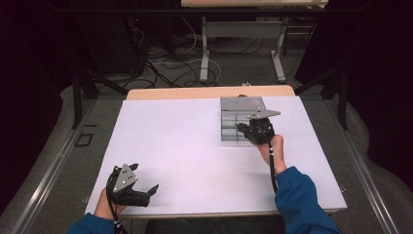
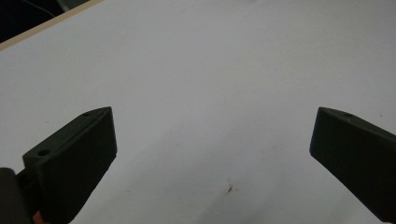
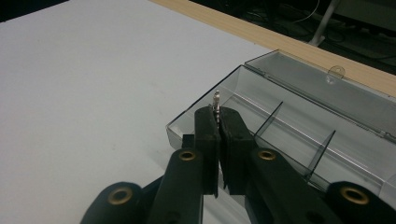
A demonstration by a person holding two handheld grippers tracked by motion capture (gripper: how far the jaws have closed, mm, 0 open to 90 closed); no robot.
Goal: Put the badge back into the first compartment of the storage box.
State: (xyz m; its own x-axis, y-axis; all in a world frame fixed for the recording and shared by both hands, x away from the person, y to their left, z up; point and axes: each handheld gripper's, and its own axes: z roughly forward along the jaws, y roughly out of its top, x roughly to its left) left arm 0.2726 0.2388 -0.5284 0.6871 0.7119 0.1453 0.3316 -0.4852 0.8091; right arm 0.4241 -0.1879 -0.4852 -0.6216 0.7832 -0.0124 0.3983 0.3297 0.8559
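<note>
A clear plastic compartment box (image 1: 241, 119) with its lid open lies at the far right of the white table. My right gripper (image 1: 239, 126) hovers over the box's near left part, jaws shut on a small silvery metal piece (image 3: 216, 101) that sticks up from the tips. In the right gripper view the box (image 3: 299, 121) shows thin dividers and looks bare inside. My left gripper (image 1: 144, 178) rests at the table's near left edge, jaws wide open with nothing between them; its view has the two black fingers (image 2: 74, 158) over bare white surface.
A white sheet (image 1: 195, 146) covers the table, with a wooden strip (image 1: 209, 91) along the far edge. Beyond it are cables (image 1: 170, 63) on the floor and the legs of another table (image 1: 204, 53). A small brown mark (image 2: 229, 188) shows on the sheet.
</note>
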